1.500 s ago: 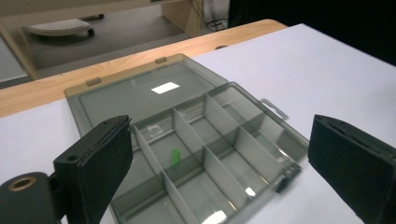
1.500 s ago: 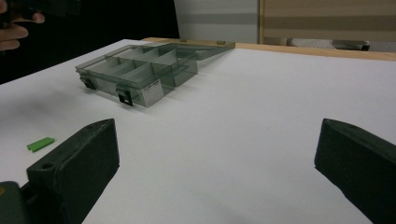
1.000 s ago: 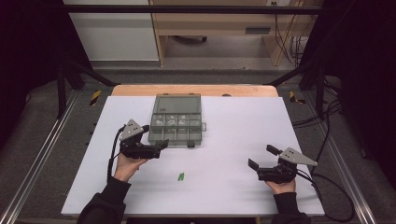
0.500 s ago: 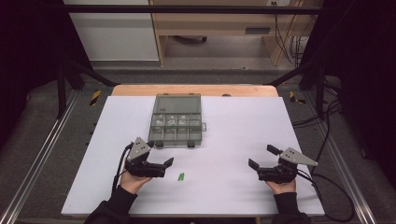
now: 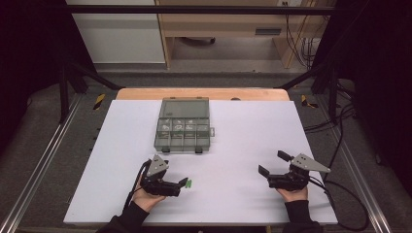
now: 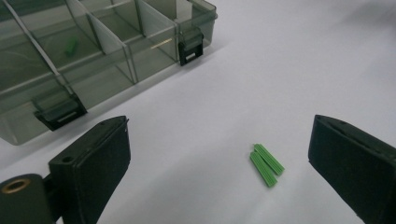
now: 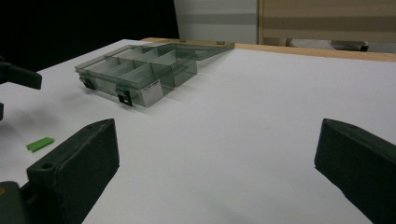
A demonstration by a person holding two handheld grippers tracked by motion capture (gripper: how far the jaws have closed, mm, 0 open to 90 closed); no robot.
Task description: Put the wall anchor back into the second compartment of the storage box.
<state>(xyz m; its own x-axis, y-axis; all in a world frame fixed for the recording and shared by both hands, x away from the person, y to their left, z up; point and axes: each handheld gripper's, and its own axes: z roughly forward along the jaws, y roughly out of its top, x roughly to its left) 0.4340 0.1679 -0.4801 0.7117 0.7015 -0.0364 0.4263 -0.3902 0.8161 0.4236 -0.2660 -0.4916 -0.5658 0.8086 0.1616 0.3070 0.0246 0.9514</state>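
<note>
Left tongs [image 6: 219, 163] spread wide, low over worktop [image 5: 243, 141], green plug [image 6: 266, 164] between jaws, untouched. Organizer box [image 5: 183, 125] at 12 o'clock of it. Right tongs [image 5: 272, 167] wide, empty.

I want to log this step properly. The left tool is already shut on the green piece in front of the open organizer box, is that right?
Not quite. The left tool is open, its jaws standing wide apart on either side of the green piece, which lies loose on the white table, as the left gripper view shows. The open organizer box beyond it is right.
</note>
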